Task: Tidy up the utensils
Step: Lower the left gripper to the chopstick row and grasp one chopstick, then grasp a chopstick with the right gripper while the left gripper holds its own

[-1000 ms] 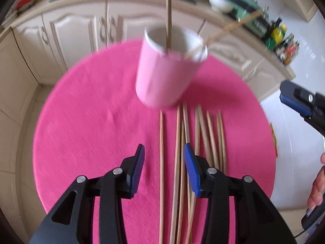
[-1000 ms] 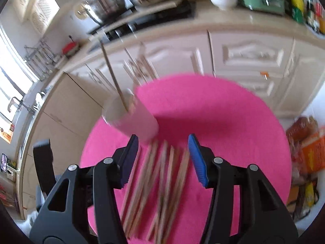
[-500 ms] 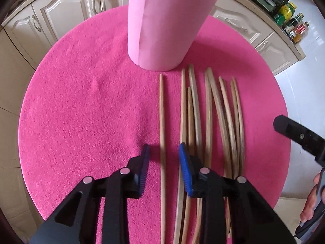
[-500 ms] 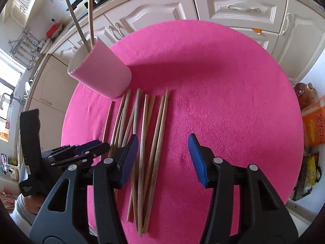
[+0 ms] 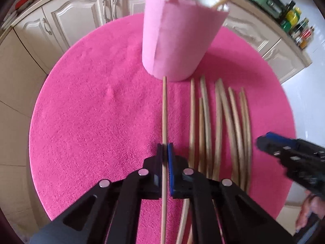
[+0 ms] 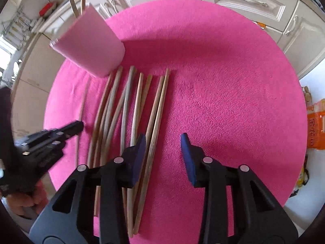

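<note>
Several wooden chopsticks (image 5: 219, 122) lie side by side on a round pink table mat (image 5: 91, 122); they also show in the right wrist view (image 6: 126, 109). A pink cup (image 5: 178, 38) stands at the far end with two sticks in it, also in the right wrist view (image 6: 91, 46). My left gripper (image 5: 165, 152) is shut on a single chopstick (image 5: 164, 111), the leftmost one, near its middle. My right gripper (image 6: 163, 142) is open, low over the right edge of the row, holding nothing. The left gripper also shows in the right wrist view (image 6: 78, 125).
Cream kitchen cabinets (image 5: 77, 20) ring the table behind the cup. Bottles and jars (image 5: 298, 28) stand on the counter at the right. An orange package (image 6: 315, 126) lies off the table's right side.
My left gripper has closed on the leftmost chopstick, which now sits apart from the row. My right gripper has come lower and closer to the right end of the row.
</note>
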The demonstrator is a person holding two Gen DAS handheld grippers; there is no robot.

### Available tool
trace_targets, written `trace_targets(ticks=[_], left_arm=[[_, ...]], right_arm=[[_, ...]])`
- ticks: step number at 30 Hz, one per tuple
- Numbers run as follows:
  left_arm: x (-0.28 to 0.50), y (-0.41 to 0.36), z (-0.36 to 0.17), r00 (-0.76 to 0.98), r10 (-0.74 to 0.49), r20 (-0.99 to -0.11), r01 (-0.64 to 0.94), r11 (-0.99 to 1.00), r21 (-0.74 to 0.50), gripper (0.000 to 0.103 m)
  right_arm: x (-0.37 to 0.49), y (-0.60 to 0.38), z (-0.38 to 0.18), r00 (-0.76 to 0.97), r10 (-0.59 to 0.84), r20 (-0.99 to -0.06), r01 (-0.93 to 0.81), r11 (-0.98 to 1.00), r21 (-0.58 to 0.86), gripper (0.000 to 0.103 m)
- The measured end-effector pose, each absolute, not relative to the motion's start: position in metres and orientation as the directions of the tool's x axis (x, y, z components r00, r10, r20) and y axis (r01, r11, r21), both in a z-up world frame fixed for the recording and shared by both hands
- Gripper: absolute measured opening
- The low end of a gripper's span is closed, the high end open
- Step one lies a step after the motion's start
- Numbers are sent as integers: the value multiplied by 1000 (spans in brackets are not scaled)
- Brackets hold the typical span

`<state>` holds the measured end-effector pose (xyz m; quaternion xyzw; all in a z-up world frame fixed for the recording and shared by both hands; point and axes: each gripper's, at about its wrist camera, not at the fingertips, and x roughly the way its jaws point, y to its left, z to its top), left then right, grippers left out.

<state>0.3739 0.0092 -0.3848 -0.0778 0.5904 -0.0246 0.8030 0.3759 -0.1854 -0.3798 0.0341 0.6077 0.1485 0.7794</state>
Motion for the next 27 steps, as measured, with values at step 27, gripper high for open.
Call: trace_targets(ticks=[27], left_arm=[[344,39,-338,413,-162,-896,-35,980,-194,5]], right_arm=[[373,-175,-390,229,142,-963,-247,965,84,13]])
